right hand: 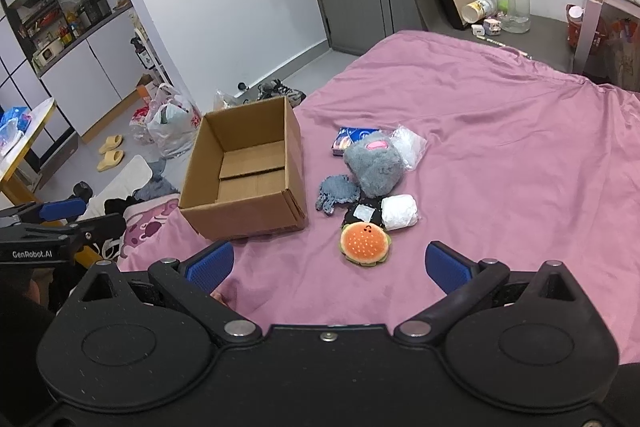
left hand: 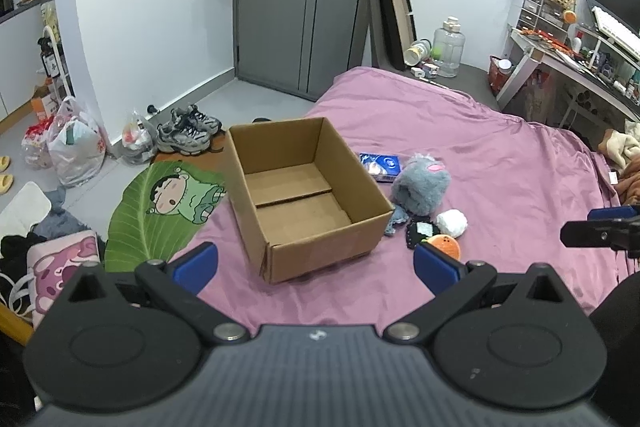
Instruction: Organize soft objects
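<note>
Both jaws are standing wide open, holding nothing; the burger toy is lying just ahead of the right gripper, so a shallow pinch risks grabbing the pink sheet instead.

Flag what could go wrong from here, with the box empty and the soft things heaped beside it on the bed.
1. The items lie bunched and touching: the burger plush lies against the black pouch and white bundle, so the open right gripper may pinch two.
2. The cardboard box sits on soft pink bedding near the bed's edge; a nudge could tip or shift it.
3. The blue packet is partly hidden behind the grey plush and might be missed.
</note>
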A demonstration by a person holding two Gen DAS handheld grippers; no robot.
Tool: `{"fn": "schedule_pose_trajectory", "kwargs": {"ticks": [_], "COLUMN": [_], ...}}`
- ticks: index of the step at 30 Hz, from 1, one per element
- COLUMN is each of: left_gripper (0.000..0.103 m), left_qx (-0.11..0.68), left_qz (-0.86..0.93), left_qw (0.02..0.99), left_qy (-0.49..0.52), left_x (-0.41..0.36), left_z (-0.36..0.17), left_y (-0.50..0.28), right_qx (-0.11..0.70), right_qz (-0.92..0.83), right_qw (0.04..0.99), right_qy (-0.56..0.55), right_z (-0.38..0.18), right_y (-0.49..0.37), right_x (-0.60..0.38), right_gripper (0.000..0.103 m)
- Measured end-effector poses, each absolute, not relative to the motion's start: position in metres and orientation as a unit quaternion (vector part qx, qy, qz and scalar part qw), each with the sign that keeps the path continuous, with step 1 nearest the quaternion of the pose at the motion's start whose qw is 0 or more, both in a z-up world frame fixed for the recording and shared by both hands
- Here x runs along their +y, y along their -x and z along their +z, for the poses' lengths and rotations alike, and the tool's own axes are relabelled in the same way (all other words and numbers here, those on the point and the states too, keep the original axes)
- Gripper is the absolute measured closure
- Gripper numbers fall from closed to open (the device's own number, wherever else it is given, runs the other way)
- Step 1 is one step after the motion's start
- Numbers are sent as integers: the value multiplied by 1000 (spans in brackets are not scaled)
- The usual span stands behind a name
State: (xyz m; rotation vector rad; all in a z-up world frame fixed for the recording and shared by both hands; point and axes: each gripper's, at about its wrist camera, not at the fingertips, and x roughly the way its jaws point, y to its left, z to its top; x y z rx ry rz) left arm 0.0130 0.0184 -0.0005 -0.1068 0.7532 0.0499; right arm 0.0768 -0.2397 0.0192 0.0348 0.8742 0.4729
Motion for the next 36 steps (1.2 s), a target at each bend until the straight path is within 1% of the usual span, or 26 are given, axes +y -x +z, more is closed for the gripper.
{"fn": "schedule_pose_trajectory", "kwargs": {"ticks": [6,12,18,22,24,26,28,30,31,34,36], "left_gripper": [0,0,2,4,8,10,13,20,22,26,32], "left_qx": [373,365,355,350,351,347,349,359,361,368,375], "left_qz": [27,11,-50,-79,-99,-129,-148,-159,-167,-191,-204], "left_qw": [925,929,932,933,931,929,925,920,918,910,904], "left_qy": [68,55,56,35,24,6,12,4,-4,-13,-25], "left_x": [30,26,18,7,0,-8,-11,-18,-23,-36,-46], "left_z": [-11,-15,-20,-25,-29,-35,-42,-48,-51,-60,-67], "left_y": [-25,-42,-63,-73,-80,-84,-88,-95,-97,-105,-111], "right_qx": [428,425,438,445,448,451,453,453,453,455,457], "right_qz": [223,218,208,199,192,186,182,182,181,184,186], "right_qw": [876,878,873,871,871,871,870,870,870,868,867], "right_qy": [-28,-39,-48,-59,-59,-61,-66,-68,-68,-70,-72], "right_z": [8,-1,-16,-25,-30,-34,-37,-39,-40,-46,-50], "right_y": [-88,-101,-113,-121,-125,-131,-134,-136,-136,-138,-141], "right_x": [-238,-239,-241,-248,-251,-254,-259,-262,-263,-266,-269], "right_gripper": [0,1,11,17,18,21,23,24,26,31,35]}}
